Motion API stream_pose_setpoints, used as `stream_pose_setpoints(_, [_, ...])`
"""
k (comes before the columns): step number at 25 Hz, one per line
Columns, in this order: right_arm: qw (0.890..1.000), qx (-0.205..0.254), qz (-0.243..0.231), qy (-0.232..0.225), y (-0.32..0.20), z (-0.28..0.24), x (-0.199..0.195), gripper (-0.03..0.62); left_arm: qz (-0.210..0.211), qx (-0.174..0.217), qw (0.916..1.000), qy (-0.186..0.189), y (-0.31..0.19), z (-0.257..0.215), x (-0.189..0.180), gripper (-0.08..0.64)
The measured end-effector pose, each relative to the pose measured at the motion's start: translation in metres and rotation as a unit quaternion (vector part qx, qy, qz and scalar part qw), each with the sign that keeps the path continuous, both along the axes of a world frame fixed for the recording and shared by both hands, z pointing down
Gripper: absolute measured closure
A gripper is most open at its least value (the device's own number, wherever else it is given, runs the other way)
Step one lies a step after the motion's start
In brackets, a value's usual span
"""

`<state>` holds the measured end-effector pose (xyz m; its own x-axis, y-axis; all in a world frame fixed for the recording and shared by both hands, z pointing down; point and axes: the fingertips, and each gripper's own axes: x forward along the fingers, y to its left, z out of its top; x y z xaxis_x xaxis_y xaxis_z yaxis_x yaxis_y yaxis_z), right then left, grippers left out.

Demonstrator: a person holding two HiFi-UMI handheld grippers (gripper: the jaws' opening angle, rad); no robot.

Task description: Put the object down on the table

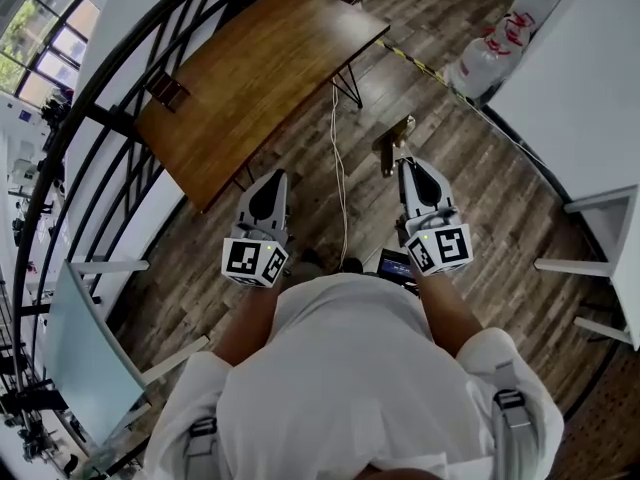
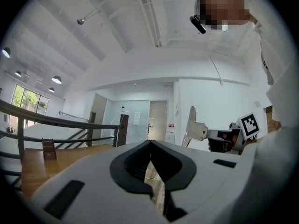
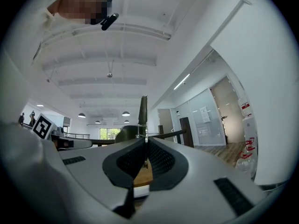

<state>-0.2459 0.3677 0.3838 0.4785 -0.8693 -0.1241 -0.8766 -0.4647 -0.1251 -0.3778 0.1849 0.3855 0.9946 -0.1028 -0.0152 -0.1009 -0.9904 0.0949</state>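
A wood-plank floor (image 1: 470, 178) fills the head view, with a bare brown desk (image 1: 250, 68) beyond the person's white shirt (image 1: 350, 368). White bags (image 1: 492, 48) carry red print too small to read. The left tool (image 1: 271, 178) is closed and empty. The right tool (image 1: 406, 164) is clamped on a thin metal piece (image 1: 392, 143), held upright above the floor, apart from the desk.
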Motion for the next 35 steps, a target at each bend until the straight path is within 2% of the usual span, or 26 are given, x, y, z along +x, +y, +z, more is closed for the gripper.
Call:
stream_pose_setpoints(11, [1.000,-0.004,0.014,-0.003,0.031,0.004,-0.007,0.566,0.005,-0.008,1.0000,0.002,0.010,0.006,-0.005,0.545])
stream_pose_setpoints(19, [1.000,-0.013,0.024,-0.004,0.024,0.004,0.007,0.567,0.014,-0.022,0.9997,0.000,-0.006,0.015,0.009,0.545])
stream_pose_setpoints(26, [0.999,-0.026,0.026,-0.005,0.001,0.006,0.037,0.567,0.024,-0.037,0.9990,-0.001,-0.033,0.025,0.049,0.545])
stream_pose_setpoints(35, [0.999,-0.026,0.027,-0.014,-0.073,0.009,0.108,0.568,0.029,-0.043,0.9986,0.003,-0.101,0.029,0.120,0.545])
